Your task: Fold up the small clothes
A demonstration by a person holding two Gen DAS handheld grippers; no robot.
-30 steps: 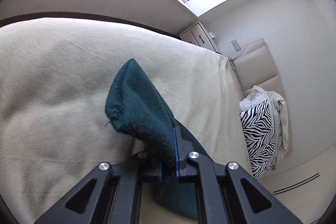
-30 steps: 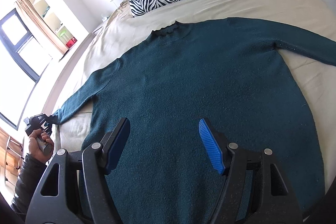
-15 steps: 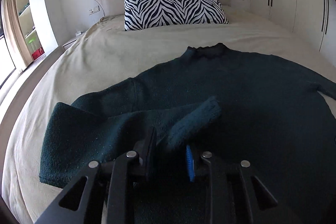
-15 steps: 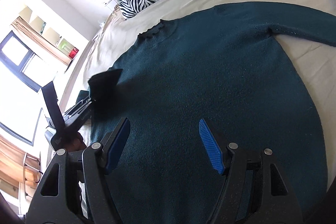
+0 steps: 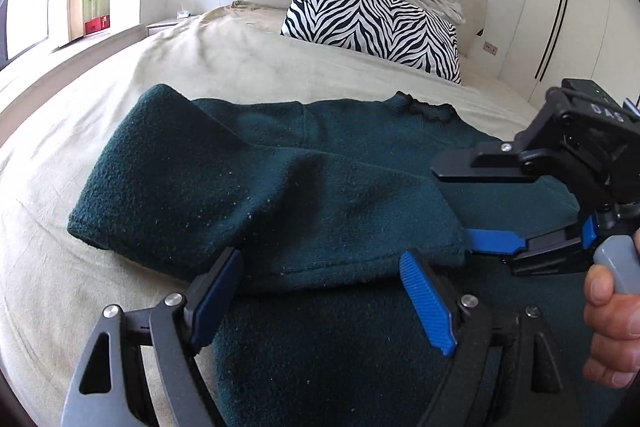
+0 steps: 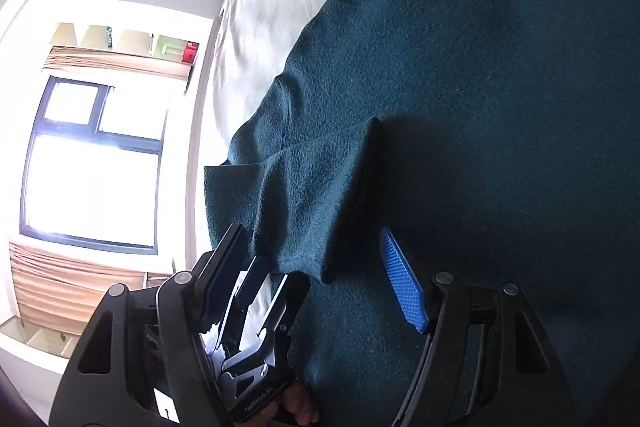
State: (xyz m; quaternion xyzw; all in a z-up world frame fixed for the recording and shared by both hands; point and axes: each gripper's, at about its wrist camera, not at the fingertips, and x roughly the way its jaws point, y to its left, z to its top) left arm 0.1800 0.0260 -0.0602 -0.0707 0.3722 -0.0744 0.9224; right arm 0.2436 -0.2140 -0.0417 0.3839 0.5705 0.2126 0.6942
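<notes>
Two blue-padded jaws of your left gripper (image 5: 326, 293) stand wide apart in the left wrist view, holding nothing, just above the dark teal knitted sweater (image 5: 360, 339) that lies spread on the beige bedspread (image 5: 60, 287). Its left sleeve (image 5: 224, 183) lies folded across the sweater's chest, with the cuff end near your right gripper (image 5: 460, 205), which comes in from the right side with its fingers parted and nothing between them. Your right hand (image 5: 612, 323) wraps the grey handle; pale lettering on the gripper's black body is too blurred to read with any certainty. Behind stands a zebra-striped pillow (image 5: 372, 27) against the padded headboard.

From the right wrist view, your right gripper (image 6: 324, 271) is spread wide over the folded sleeve (image 6: 308, 195), clamping nothing. Your left gripper (image 6: 260, 283) sits just beside its left finger, at the sweater's (image 6: 500, 87) edge. White print on its underside is illegible.
</notes>
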